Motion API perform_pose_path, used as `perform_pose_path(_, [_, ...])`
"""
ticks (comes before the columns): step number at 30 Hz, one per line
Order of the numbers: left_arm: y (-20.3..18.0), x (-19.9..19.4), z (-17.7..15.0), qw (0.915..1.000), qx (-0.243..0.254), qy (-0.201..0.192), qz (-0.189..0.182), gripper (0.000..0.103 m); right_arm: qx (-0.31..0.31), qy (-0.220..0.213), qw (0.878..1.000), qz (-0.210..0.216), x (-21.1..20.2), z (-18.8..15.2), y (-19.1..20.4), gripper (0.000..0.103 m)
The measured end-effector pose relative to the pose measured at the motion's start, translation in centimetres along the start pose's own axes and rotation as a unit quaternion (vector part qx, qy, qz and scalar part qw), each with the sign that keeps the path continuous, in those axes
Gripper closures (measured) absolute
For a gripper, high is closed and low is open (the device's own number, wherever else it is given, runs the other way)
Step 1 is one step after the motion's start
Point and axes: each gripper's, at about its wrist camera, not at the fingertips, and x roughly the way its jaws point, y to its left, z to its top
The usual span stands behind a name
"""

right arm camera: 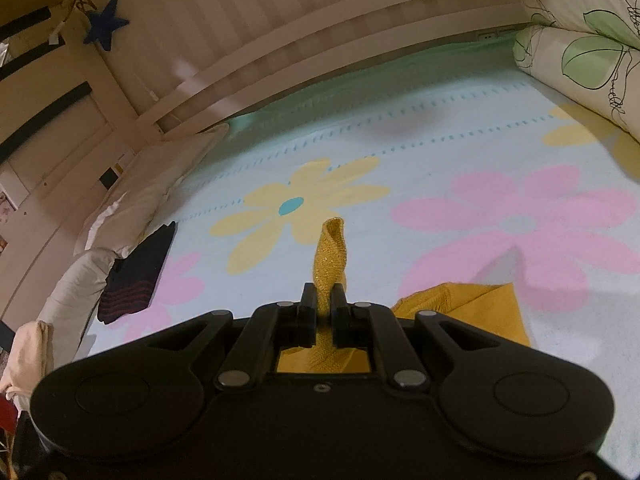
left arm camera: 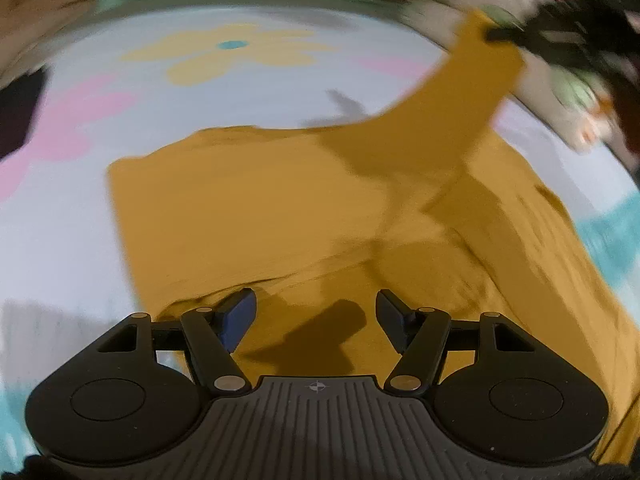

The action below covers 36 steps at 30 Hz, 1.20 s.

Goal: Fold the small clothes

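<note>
The mustard-yellow knitted top (left arm camera: 260,208) lies spread on the pale blue flower-printed bedspread (right arm camera: 400,152), its long sleeve (left arm camera: 472,92) drawn up and away – apparently so it can be carried across the body for a fold. The right gripper (right arm camera: 323,312) is clamped tight on the sleeve's ribbed cuff (right arm camera: 331,248), raised and angled downward. The left gripper (left arm camera: 316,312) hovers steeply tilted over the near hem (jaws parted, holding nothing).

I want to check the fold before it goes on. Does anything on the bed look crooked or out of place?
Yes. One sleeve of the mustard top is lifted off the bed, pinched in the shut right gripper, and its cuff end looks twisted. The body lies creased under the open left gripper. A dark striped garment lies apart at the bed's edge.
</note>
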Motion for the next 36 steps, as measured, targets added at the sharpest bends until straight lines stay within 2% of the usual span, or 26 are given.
perform_pose_path(2, [1.3,-0.6,-0.1,0.9990,-0.044,-0.006,0.007,0.039,-0.002,0.001,1.000,-0.002,-0.1,0.1,-0.3,0.090])
perform_pose_path(5, [3.6,-1.4,-0.3,0.9919,-0.125,-0.016,0.015,0.038,-0.001,0.001,1.000,-0.011,-0.2,0.2,-0.8,0.090])
perform_pose_path(7, [5.1,-1.8,-0.6,0.9822,-0.187,-0.015,0.018,0.039,-0.001,0.004,1.000,-0.020,-0.1,0.0,-1.3,0.090])
perform_pose_path(9, [6.3,-2.0,-1.0,0.9699,-0.243,-0.015,0.003,0.039,0.002,0.011,0.999,-0.030,0.2,-0.3,-1.9,0.090])
perform_pose_path(11, [6.8,-2.4,-1.2,0.9612,-0.275,-0.014,0.004,0.039,0.004,0.020,0.999,-0.040,0.6,-0.8,-2.4,0.090])
perform_pose_path(12, [6.9,-2.5,-1.1,0.9594,-0.281,-0.014,0.012,0.038,0.004,0.026,0.999,-0.047,0.9,-1.0,-2.7,0.090])
perform_pose_path(16, [7.1,-3.0,-1.2,0.9579,-0.283,0.003,0.046,0.038,0.007,0.051,0.996,-0.073,2.0,-2.1,-3.9,0.087])
perform_pose_path(18, [7.4,-3.3,-1.2,0.9566,-0.286,0.008,0.054,0.038,0.012,0.061,0.995,-0.084,2.5,-2.6,-4.6,0.086])
perform_pose_path(20, [7.5,-3.7,-1.1,0.9573,-0.283,0.006,0.059,0.038,0.016,0.068,0.993,-0.094,2.7,-3.0,-5.4,0.081])
perform_pose_path(24, [7.0,-4.8,0.0,0.9639,-0.252,-0.021,0.085,0.038,0.018,0.074,0.991,-0.114,2.9,-3.6,-6.5,0.078])
perform_pose_path(26, [6.5,-5.1,0.5,0.9671,-0.234,-0.037,0.092,0.038,0.019,0.076,0.989,-0.126,2.8,-3.8,-6.8,0.063])
perform_pose_path(27, [6.0,-4.7,0.8,0.9689,-0.225,-0.042,0.094,0.038,0.018,0.073,0.988,-0.133,2.6,-3.8,-7.0,0.058])
perform_pose_path(28, [5.4,-4.5,1.1,0.9716,-0.211,-0.046,0.097,0.038,0.017,0.069,0.988,-0.137,2.4,-3.7,-7.1,0.058])
perform_pose_path(30, [4.0,-3.6,1.8,0.9784,-0.174,-0.048,0.100,0.035,0.011,0.061,0.988,-0.139,2.0,-3.6,-7.0,0.057])
perform_pose_path(33, [2.6,-2.2,2.0,0.9836,-0.137,-0.048,0.107,0.029,-0.007,0.055,0.989,-0.135,1.7,-3.6,-6.5,0.044])
perform_pose_path(36, [2.4,-0.8,1.8,0.9843,-0.135,-0.035,0.108,0.029,-0.018,0.064,0.988,-0.141,2.3,-4.1,-6.2,0.044])
